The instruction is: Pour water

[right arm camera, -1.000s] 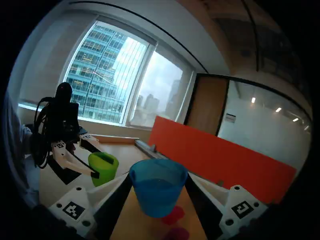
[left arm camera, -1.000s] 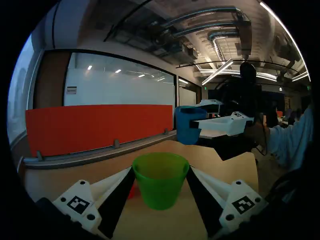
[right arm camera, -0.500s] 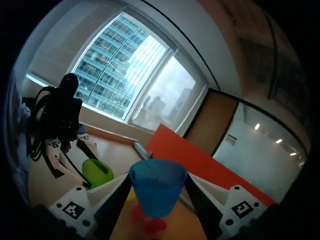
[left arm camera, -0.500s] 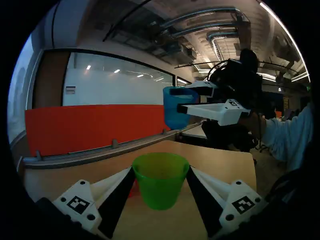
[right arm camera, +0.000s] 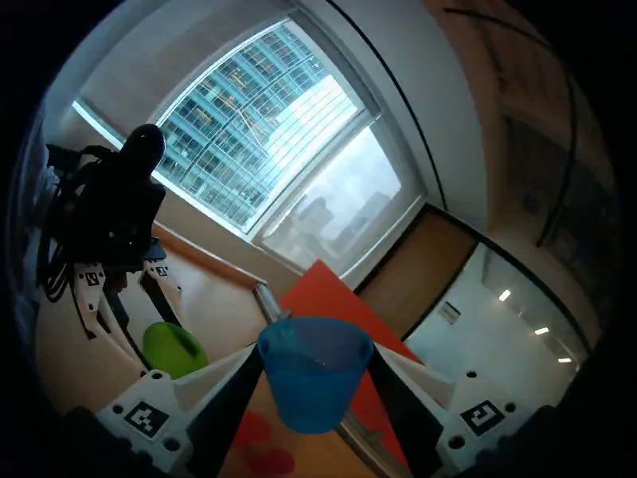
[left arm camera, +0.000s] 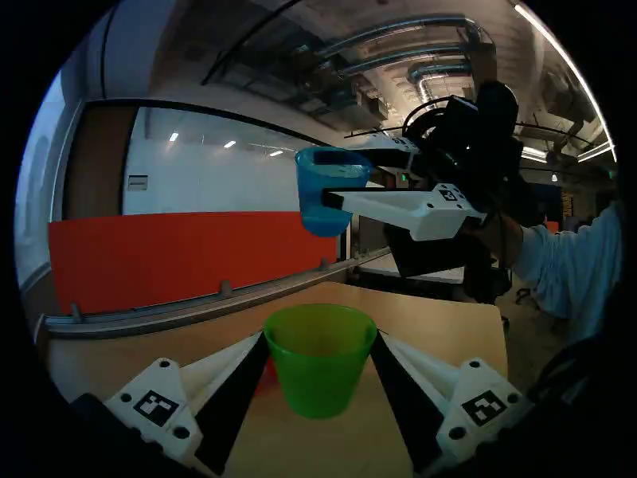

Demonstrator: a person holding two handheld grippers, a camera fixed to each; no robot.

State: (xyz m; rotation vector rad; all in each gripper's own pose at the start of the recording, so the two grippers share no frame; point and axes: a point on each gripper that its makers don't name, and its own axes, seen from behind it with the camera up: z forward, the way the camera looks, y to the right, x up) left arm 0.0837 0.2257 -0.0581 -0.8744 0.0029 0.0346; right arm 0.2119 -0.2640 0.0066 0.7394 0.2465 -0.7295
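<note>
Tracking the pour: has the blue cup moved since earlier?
Yes. In the left gripper view the blue cup rose leftward, now mostly above the orange panel.

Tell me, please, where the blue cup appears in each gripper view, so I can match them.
Left gripper view: blue cup upper centre, higher in the picture than the green cup.
Right gripper view: blue cup bottom centre, held in the right gripper.
Shared landmark: green cup, bottom centre in the first, lower left in the second.
</note>
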